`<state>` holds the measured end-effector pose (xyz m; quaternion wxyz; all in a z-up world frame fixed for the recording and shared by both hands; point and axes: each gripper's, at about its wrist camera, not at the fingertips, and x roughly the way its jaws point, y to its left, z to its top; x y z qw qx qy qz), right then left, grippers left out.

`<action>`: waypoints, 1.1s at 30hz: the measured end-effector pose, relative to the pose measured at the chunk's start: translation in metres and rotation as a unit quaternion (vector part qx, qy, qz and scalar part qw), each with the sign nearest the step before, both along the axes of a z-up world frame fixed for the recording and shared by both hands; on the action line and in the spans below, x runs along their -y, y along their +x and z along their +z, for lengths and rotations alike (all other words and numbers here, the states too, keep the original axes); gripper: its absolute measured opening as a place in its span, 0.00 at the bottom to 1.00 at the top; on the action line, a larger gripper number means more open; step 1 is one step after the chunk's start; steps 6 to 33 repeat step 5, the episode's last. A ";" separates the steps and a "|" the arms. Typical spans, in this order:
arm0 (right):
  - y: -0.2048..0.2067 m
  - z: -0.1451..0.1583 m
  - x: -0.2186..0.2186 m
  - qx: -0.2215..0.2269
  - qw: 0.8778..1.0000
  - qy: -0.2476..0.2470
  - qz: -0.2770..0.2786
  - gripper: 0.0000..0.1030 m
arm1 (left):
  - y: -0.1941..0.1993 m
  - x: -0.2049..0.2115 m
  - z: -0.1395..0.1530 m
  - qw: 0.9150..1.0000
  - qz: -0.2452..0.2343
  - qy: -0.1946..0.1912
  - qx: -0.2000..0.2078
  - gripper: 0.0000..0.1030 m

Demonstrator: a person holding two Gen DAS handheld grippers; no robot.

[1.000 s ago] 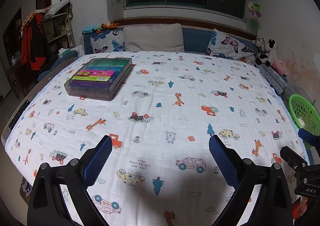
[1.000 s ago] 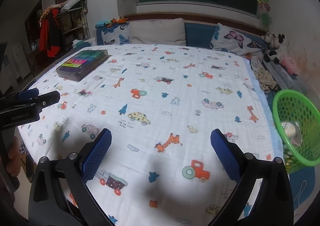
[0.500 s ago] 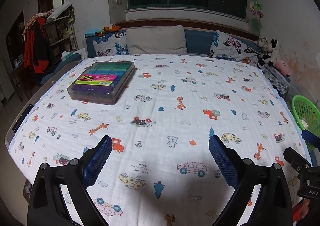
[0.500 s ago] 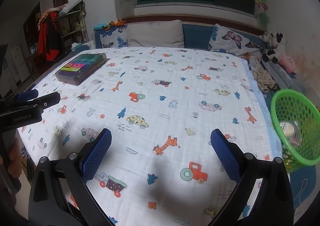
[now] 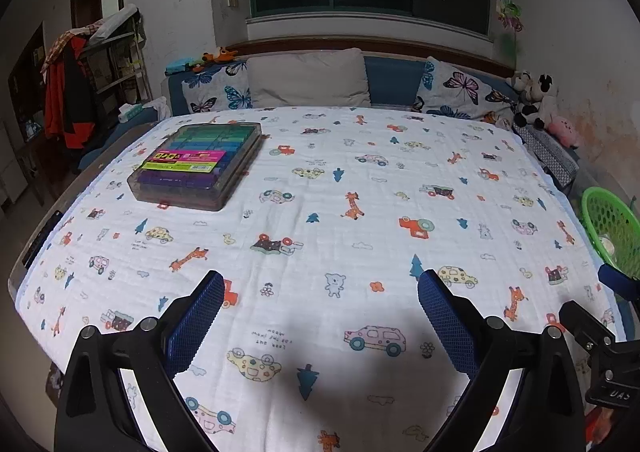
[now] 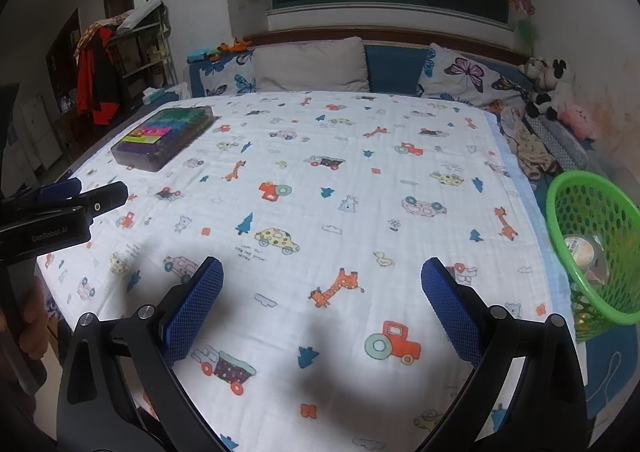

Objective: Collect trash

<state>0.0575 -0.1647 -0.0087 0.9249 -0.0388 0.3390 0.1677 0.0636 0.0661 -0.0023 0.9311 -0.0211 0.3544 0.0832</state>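
A green plastic basket stands off the bed's right side, with a round lidded cup and other bits of trash inside; the same basket shows at the right edge of the left wrist view. My left gripper hovers open over the printed bedsheet, nothing between its blue pads. My right gripper is open too, empty, above the sheet's near right part. In the right wrist view the left gripper appears at the left edge. No loose trash shows on the sheet.
A clear case of coloured blocks lies on the bed's far left. Pillows line the headboard. Plush toys and crumpled cloth sit along the right wall. A clothes-hung shelf stands left.
Both grippers have pulled back and risen slightly, so the bed looks a little farther away and the case of blocks has shifted right in the left wrist view. Both stay open and empty.
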 end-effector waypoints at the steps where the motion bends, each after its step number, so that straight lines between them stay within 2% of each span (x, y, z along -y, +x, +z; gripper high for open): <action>1: 0.000 0.000 0.000 -0.001 1.000 0.001 0.000 0.96 | 0.000 0.000 0.000 1.000 0.001 0.000 -0.001 0.91; 33: 0.000 -0.002 0.002 -0.001 1.000 0.000 -0.003 0.96 | 0.001 0.000 -0.002 1.000 0.002 -0.002 -0.004 0.91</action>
